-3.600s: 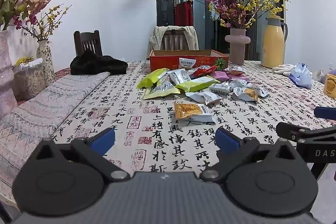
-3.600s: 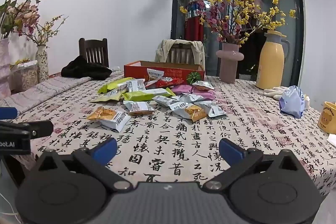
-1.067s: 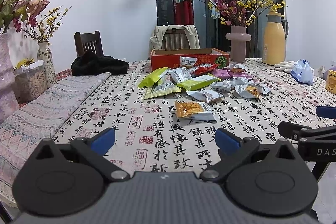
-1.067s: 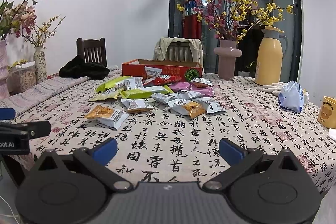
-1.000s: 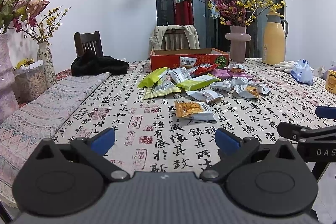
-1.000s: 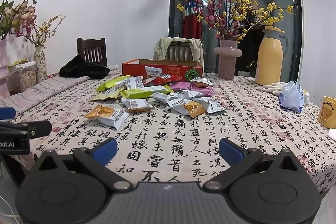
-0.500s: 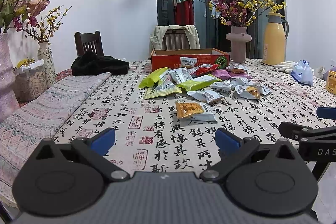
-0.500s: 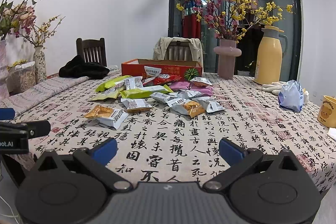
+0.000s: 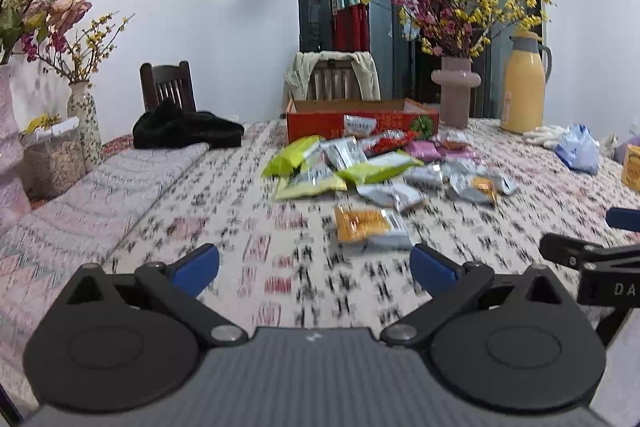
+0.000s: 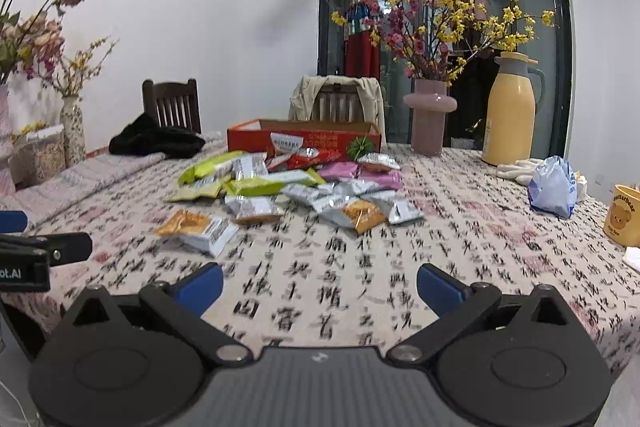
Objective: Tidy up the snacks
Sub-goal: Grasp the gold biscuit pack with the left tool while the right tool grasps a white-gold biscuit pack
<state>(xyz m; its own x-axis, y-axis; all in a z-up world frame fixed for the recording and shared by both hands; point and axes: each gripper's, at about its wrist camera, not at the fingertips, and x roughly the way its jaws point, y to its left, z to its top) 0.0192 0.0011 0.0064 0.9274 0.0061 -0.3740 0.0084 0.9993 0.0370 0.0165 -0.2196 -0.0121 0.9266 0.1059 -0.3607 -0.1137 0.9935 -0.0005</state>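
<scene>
Orange snack packet (image 9: 370, 226) lay just ahead of our left tongs (image 9: 315, 267), both left and right tongs (image 10: 319, 285) spread apart, empty, above the surface (image 10: 460, 251).

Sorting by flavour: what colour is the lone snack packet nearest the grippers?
Orange and white snack packet, clearest in the right wrist view.

Both grippers moved at last: the left gripper (image 9: 314, 265) and right gripper (image 10: 320, 285) eased forward over the table's near edge toward the orange snack packet (image 9: 370, 225), blurring the tablecloth (image 10: 460, 239) after seconds of holding still.
</scene>
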